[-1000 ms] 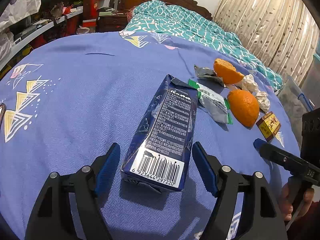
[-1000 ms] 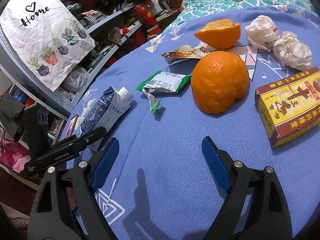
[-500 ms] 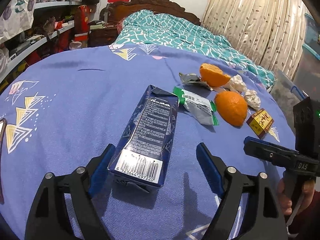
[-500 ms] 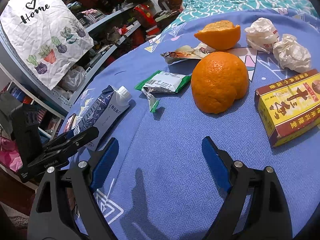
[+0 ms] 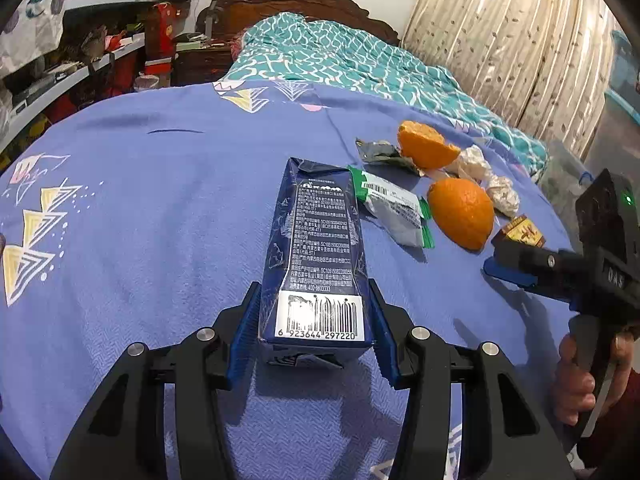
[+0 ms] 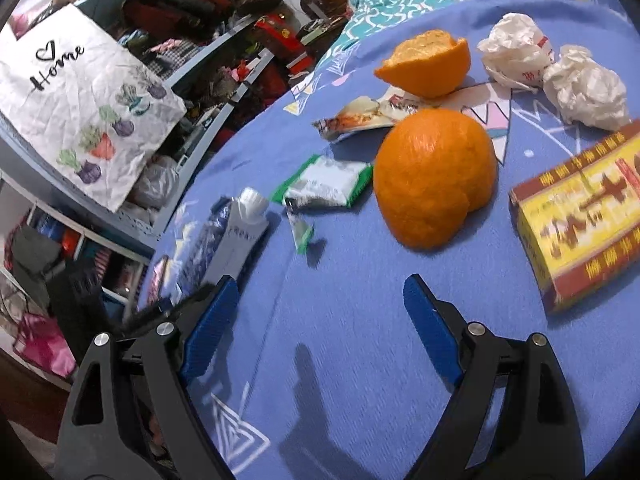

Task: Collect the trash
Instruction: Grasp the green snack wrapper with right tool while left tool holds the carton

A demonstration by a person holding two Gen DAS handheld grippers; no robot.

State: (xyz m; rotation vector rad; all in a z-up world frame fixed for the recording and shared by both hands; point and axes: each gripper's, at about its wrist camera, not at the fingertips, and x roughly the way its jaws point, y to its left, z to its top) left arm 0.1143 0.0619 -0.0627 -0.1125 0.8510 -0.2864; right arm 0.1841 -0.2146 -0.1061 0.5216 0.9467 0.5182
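On the blue bedsheet (image 5: 140, 208) the left gripper (image 5: 316, 334) has just been closing, and its blue pads now press both sides of the dark blue carton (image 5: 316, 248), which lies flat at the barcode end. To the right lie a green wrapper (image 5: 394, 208), an orange peel (image 5: 460, 212), crumpled tissues (image 6: 584, 88) and a yellow box (image 6: 580, 216). The right gripper (image 6: 316, 316) stands wide over bare sheet, holding nothing.

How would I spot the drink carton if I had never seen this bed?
Start at the blue bedspread and find the litter beside the two orange peels. Left of the green-edged wrapper lies the carton, flat on its side between the left gripper's blue pads. It alone is tall, dark navy, and barcoded.
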